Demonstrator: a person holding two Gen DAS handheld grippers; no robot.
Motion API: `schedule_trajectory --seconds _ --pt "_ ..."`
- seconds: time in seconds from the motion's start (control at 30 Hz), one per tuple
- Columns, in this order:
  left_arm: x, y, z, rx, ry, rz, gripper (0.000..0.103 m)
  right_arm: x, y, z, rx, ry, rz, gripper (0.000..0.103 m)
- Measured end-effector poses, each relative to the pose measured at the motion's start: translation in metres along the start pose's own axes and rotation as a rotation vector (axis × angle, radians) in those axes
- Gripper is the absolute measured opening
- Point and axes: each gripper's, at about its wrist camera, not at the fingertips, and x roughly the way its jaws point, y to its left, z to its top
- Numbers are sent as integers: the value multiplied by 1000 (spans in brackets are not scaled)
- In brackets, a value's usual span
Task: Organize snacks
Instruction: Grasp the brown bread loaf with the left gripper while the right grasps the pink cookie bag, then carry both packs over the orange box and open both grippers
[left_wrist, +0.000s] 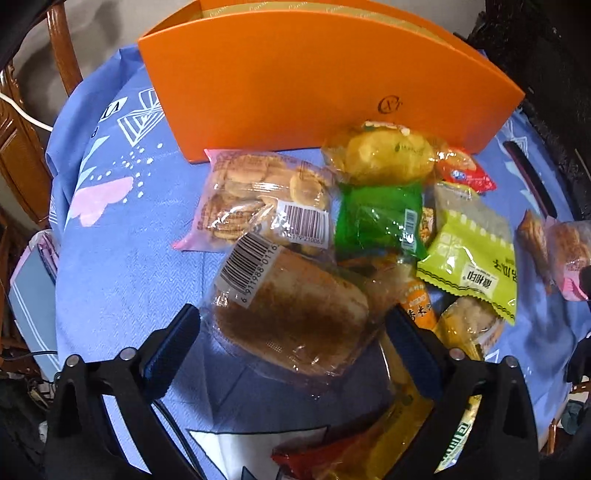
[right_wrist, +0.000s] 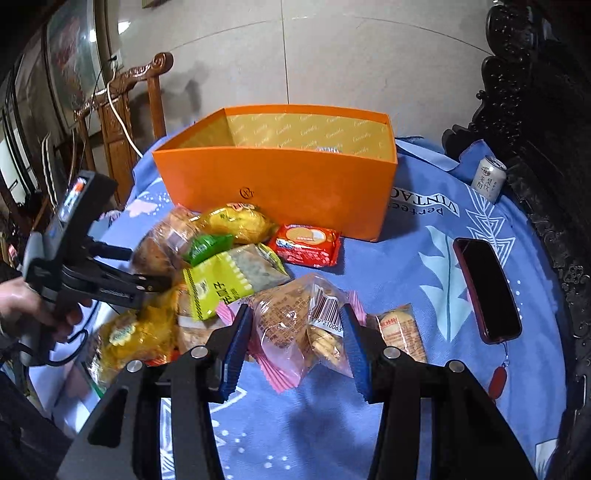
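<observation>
Two grippers work the snack pile: the right gripper (right_wrist: 297, 345) clamps a pink-edged biscuit bag (right_wrist: 295, 325) between its blue pads, lifted above the blue tablecloth (right_wrist: 406, 280). The left gripper (left_wrist: 291, 332) stands wide open around a clear-wrapped bread slice (left_wrist: 291, 314), pads not touching. Behind the pile sits the orange box (right_wrist: 280, 184).

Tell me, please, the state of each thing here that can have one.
Left gripper: open, fingers either side of the bread pack, not pressing.
Right gripper: shut on the biscuit bag.
Orange box: upright, top open.
Phone: lying flat, screen dark.
</observation>
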Motion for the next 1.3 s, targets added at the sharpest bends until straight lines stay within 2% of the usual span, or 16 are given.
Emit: schedule_trajectory --seconds 0.1,0.17,0.4,0.7,0.87,1.0,1.3 --pt "-5 6 -4 -9 -15 -13 76 0 1 0 9 -1 3 49" --pt "-9 7 -6 -8 -25 -13 74 -1 2 -1 8 -3 4 49" --pt "-29 11 -11 -26 -65 -23 72 -7 2 2 10 -27 14 49" --pt "-97 9 0 -9 -207 -18 72 -25 7 25 -2 -99 34 49" --pt "-137 9 31 -14 -300 -26 72 -38 11 57 -34 -176 47 49" --pt "-162 7 69 -6 -373 -26 72 -47 10 95 -39 -252 57 49" --pt "-186 0 160 -20 -439 3 72 -38 2 183 -49 -365 57 49"
